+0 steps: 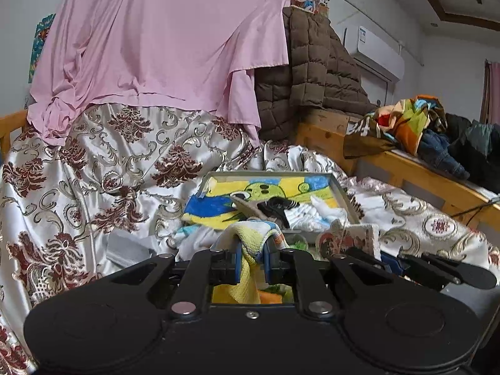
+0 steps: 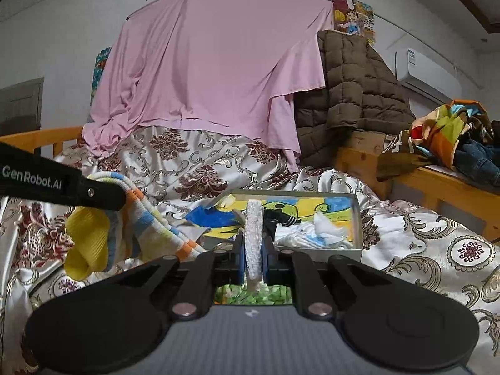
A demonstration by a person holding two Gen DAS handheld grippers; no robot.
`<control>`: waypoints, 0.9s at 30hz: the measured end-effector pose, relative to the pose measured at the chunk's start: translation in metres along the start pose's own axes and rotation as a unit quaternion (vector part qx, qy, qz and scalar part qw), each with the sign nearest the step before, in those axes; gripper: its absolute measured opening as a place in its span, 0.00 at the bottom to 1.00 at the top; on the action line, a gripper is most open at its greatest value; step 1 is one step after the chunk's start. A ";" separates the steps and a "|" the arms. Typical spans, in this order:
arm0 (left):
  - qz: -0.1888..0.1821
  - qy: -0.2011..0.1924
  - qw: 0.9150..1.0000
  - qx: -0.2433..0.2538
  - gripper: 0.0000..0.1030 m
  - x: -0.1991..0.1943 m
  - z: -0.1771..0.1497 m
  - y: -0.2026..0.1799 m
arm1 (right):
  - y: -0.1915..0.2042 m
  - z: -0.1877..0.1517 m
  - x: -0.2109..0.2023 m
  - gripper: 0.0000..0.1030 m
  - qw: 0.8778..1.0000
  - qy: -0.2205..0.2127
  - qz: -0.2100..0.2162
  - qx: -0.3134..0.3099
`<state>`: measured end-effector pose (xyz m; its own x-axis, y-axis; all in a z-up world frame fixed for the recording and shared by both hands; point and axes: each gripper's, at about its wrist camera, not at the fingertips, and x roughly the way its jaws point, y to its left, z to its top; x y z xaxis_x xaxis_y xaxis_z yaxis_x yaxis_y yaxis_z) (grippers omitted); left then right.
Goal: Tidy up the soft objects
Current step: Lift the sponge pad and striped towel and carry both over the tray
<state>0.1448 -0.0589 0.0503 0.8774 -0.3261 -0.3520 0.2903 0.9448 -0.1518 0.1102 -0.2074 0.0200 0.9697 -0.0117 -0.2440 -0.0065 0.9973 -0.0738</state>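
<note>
My left gripper [image 1: 252,257] is shut on a yellow striped towel [image 1: 247,237], which drapes over its fingers; the towel also hangs at the left of the right wrist view [image 2: 137,218] below the left gripper's arm [image 2: 62,187]. My right gripper [image 2: 253,259] is shut on a white fluffy cloth strip [image 2: 253,228] standing upright between its pads. Ahead lies a shallow grey box [image 1: 342,192] [image 2: 357,218] lined with a yellow-blue cartoon cloth, holding black and white socks [image 1: 300,212] [image 2: 312,234].
The bed is covered with a silver floral quilt [image 1: 125,162]. A pink sheet [image 1: 162,40] and a brown padded jacket [image 1: 315,72] hang behind. A wooden rail [image 1: 415,168] at the right carries piled clothes [image 1: 415,122]. A small printed cloth [image 1: 350,239] lies by the box.
</note>
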 end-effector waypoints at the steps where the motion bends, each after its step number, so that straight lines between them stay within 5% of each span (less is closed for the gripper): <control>1: -0.002 -0.002 1.000 -0.005 0.13 0.002 0.004 -0.001 | -0.002 0.003 0.002 0.11 1.000 -0.003 0.001 -0.002; 17: -0.019 -0.031 0.999 -0.003 0.13 0.083 0.075 -0.024 | -0.068 0.034 0.089 0.11 0.997 -0.016 0.021 0.069; 27: -0.035 -0.060 0.998 0.012 0.13 0.178 0.118 -0.057 | -0.126 0.034 0.162 0.11 0.988 -0.024 0.037 0.150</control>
<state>0.3293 -0.1666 0.1053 0.8935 -0.3868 -0.2283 0.3605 0.9208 -0.1492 0.2763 -0.3319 0.0229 0.9798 0.0579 -0.1916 -0.0117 0.9721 0.2342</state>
